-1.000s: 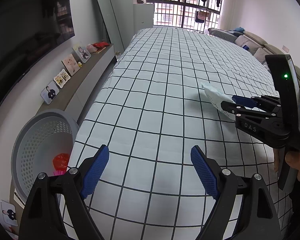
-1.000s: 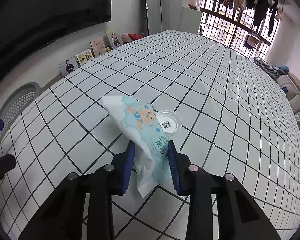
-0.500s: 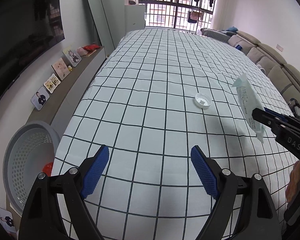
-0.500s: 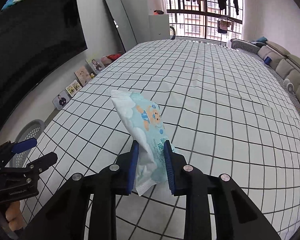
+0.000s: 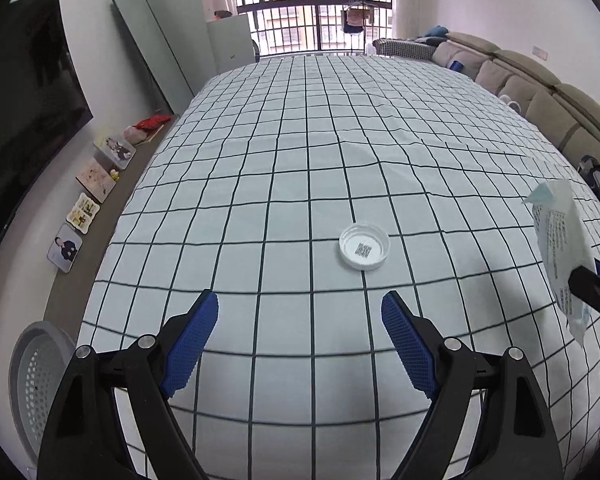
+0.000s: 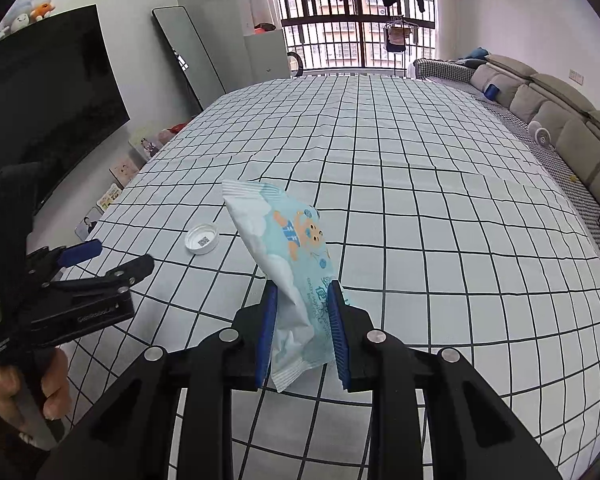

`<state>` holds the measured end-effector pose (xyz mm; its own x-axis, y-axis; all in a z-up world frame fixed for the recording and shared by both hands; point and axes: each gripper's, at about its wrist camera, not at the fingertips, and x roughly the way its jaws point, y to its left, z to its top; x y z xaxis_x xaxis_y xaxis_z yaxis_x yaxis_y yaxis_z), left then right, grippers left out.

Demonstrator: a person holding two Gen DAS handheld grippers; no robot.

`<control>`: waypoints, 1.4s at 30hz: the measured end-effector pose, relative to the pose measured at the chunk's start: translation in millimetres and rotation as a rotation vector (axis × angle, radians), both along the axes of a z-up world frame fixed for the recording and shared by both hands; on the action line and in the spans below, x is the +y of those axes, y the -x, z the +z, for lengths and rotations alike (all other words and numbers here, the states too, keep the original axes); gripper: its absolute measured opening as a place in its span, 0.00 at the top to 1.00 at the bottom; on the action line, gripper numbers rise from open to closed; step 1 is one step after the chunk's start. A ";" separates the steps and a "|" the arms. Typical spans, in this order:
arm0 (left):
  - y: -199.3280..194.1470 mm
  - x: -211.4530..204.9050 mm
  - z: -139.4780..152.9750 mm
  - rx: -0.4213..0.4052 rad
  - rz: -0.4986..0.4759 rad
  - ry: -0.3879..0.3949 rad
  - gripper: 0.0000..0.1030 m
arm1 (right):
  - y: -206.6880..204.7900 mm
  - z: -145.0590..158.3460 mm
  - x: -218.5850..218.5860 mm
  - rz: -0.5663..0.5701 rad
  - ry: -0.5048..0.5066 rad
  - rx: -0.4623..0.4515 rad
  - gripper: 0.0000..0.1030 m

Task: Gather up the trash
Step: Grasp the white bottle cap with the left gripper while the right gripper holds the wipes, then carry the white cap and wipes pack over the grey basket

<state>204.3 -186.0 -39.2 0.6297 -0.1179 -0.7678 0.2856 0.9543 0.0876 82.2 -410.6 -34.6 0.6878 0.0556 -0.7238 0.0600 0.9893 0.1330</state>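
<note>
My right gripper (image 6: 302, 300) is shut on a light blue wet-wipe packet (image 6: 284, 240) and holds it upright above the checked tablecloth (image 6: 420, 200). The packet also shows at the right edge of the left wrist view (image 5: 560, 248). A white bottle cap (image 5: 364, 247) lies open side up on the cloth, just ahead of my open, empty left gripper (image 5: 300, 320). The cap also shows in the right wrist view (image 6: 202, 239), left of the packet, near the left gripper (image 6: 112, 256).
A grey perforated basket (image 5: 36, 376) stands on the floor at the table's near left corner. Photo cards (image 5: 88, 208) lean along the left wall under a dark TV (image 6: 48, 92). A sofa (image 5: 540, 92) runs along the right side.
The right gripper has lifted the packet off the cloth and carried it right, uncovering the cap. The left gripper has swung away from the basket and now faces the cap.
</note>
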 end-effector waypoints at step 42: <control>11.3 18.3 13.0 0.016 -0.054 0.066 0.62 | -13.8 -7.1 -4.0 0.088 -0.064 0.017 0.76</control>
